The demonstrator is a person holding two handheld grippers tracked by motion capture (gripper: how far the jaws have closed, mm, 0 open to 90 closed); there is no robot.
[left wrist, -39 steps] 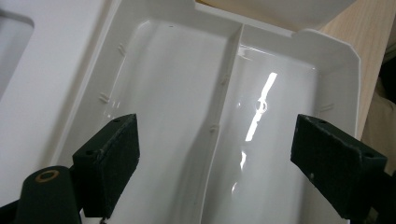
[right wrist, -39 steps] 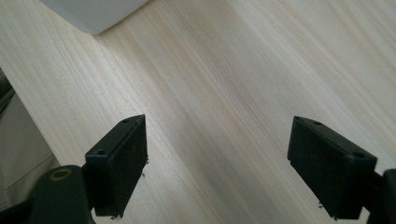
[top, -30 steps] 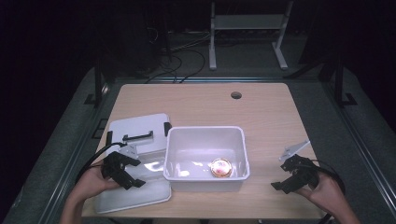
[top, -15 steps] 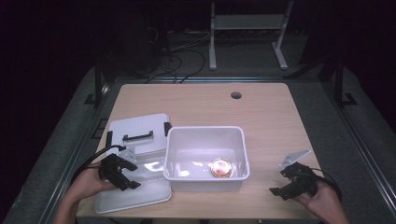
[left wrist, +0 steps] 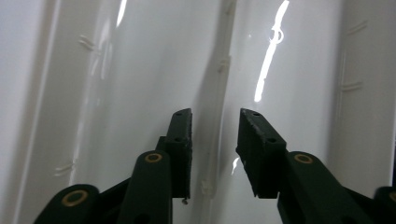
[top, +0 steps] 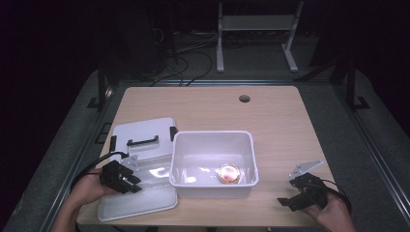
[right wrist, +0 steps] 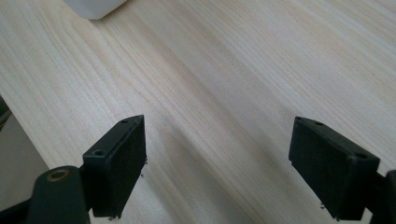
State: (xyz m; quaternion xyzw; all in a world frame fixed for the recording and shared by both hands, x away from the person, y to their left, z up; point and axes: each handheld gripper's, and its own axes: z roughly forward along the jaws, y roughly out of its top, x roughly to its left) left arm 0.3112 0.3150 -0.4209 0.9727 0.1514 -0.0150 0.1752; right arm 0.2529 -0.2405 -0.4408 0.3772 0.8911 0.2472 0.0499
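Observation:
A white plastic bin point(top: 212, 134) stands at the table's front middle, and a round orange-pink object point(top: 228, 174) lies on its floor. Its white lid point(top: 150, 198) with a black handle lies flat to the left. My left gripper point(top: 129, 182) hovers low over the lid's near half. In the left gripper view its jaws point(left wrist: 215, 114) have just been closing and stand narrowly apart over the glossy lid point(left wrist: 116, 70); a raised rib runs under the gap, untouched by the pads. My right gripper point(top: 290, 203) sits at the front right, wide open point(right wrist: 217, 126) above bare wood point(right wrist: 233, 70).
The table's front edge point(right wrist: 14, 140) runs just beside my right gripper, and a corner of the bin point(right wrist: 93, 7) shows ahead of it. A cable hole point(top: 244, 98) sits at the back of the table point(top: 270, 116). Behind it are a metal stand point(top: 254, 24) and floor cables point(top: 188, 53).
My right gripper has sunk and drawn back toward the table's front edge. The left hand has stayed in place over the lid.

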